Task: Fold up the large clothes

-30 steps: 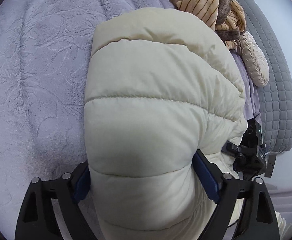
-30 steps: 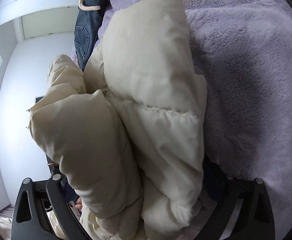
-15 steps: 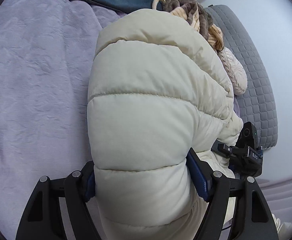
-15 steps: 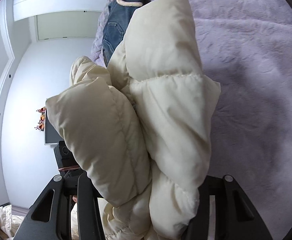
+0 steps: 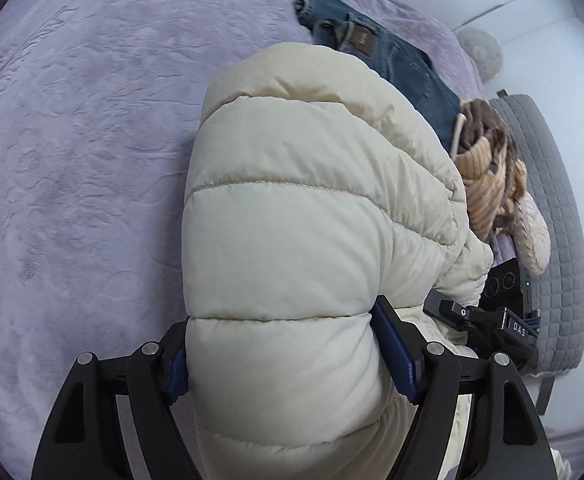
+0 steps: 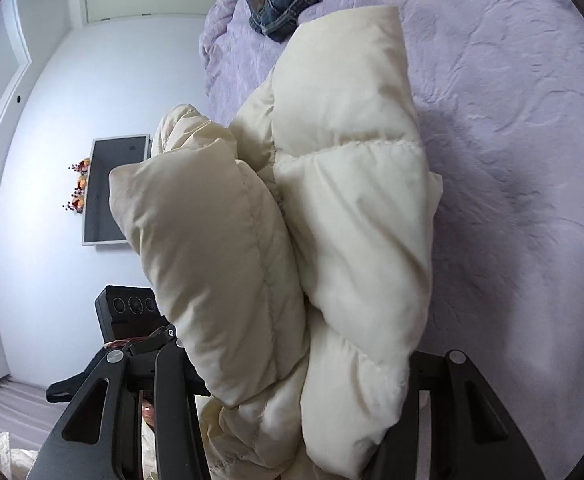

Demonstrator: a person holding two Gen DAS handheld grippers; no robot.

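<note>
Jacket point(image 5: 292, 216) cream, puffy, bunched | left claw point(image 5: 282, 354) clamped on it | right claw point(image 6: 292, 392) likewise

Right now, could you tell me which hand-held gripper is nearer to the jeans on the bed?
I cannot tell; both the left hand-held gripper and right hand-held gripper clamp the jacket, jeans beyond it.

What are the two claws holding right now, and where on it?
Both hold the cream puffer jacket. The left claw squeezes a quilted section across its width; the right claw clamps bunched folds. Which part of the garment cannot be told.
</note>
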